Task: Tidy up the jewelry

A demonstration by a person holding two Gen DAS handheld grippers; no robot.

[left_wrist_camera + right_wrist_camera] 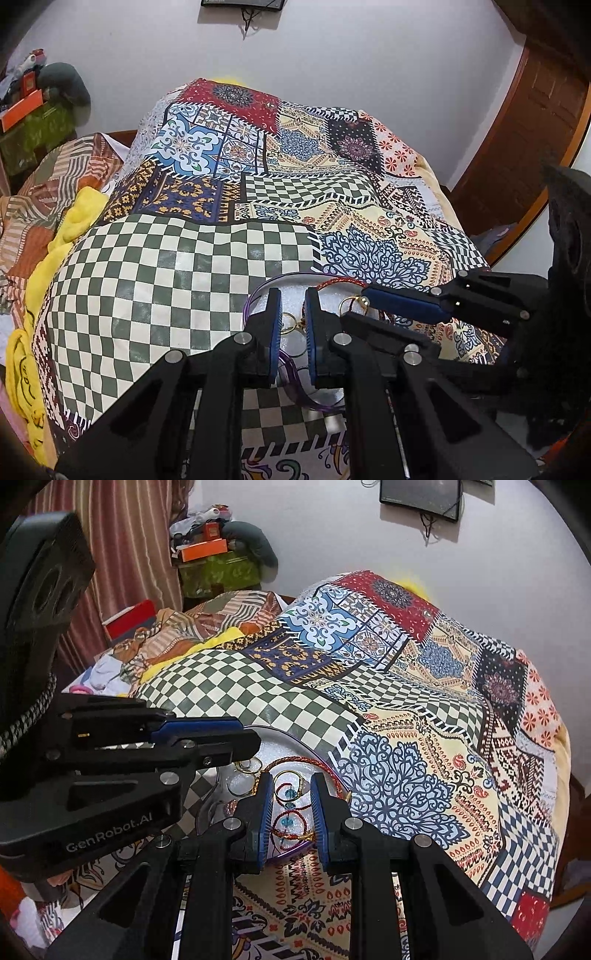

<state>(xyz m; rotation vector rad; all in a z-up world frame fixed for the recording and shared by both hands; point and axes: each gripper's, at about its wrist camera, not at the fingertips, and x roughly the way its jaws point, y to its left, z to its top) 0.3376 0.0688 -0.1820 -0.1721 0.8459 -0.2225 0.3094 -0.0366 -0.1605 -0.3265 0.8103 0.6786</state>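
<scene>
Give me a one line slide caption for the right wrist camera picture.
Two handheld grippers, right gripper and left gripper, poised over a clear tray of rings and braided bracelets on a patchwork bedspread.

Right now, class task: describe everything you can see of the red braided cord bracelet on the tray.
The red braided cord bracelet is a thin twisted red cord with gold flecks, strung with blue faceted beads and ending in a gold clasp. It lies loosely looped on the clear purple-rimmed tray, beside a gold ring. Part of it shows between the right gripper fingers; whether they touch it is unclear.
</scene>
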